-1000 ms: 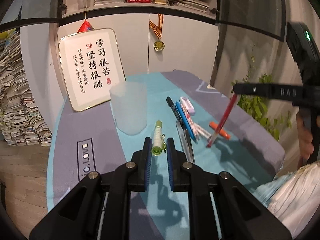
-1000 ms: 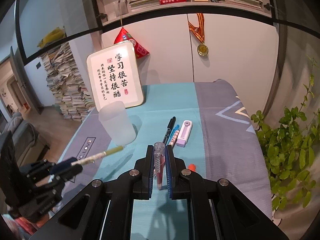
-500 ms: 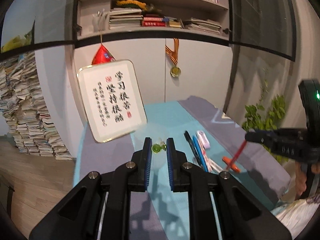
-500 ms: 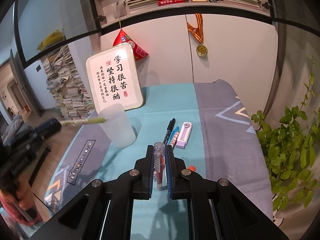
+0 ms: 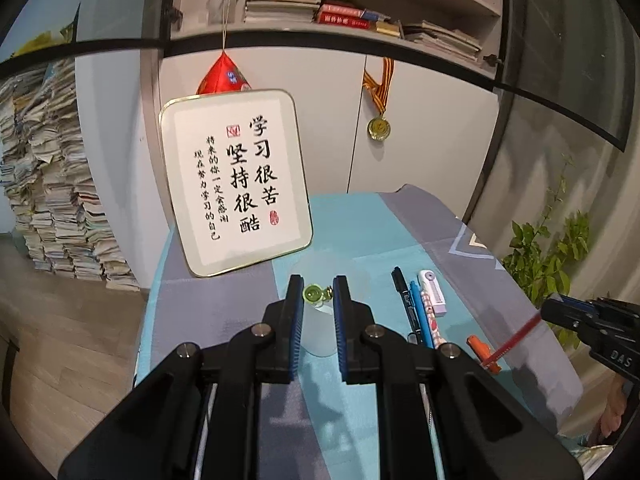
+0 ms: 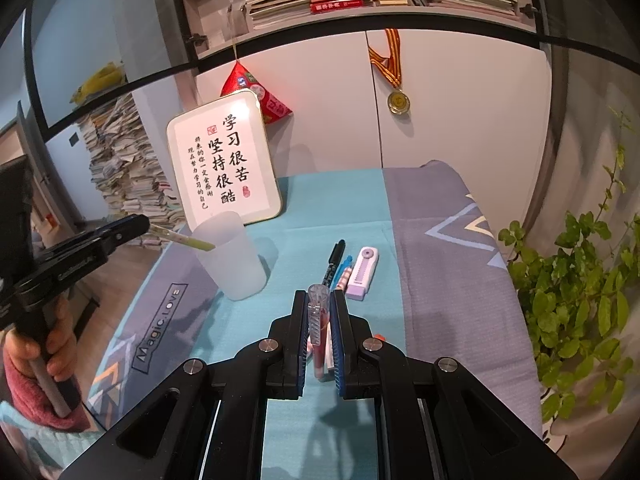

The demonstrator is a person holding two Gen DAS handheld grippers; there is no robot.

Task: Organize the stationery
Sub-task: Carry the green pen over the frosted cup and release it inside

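On a cloth-covered table [image 6: 440,240] below bookshelves, the left gripper [image 6: 148,225], clamped on a green pen [image 6: 192,241], tips it into the frosted cup [image 6: 236,256] near the back-left corner, while the right gripper [image 6: 319,320] pinches a red pen [image 6: 319,328], apparently awaiting its turn.

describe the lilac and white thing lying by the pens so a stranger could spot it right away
Find the frosted cup standing before the calligraphy plaque on the teal cloth. To its right lies a row of pens. The correction tape ends that row on the right: short, flat and lilac-and-white, unlike the slim pens.
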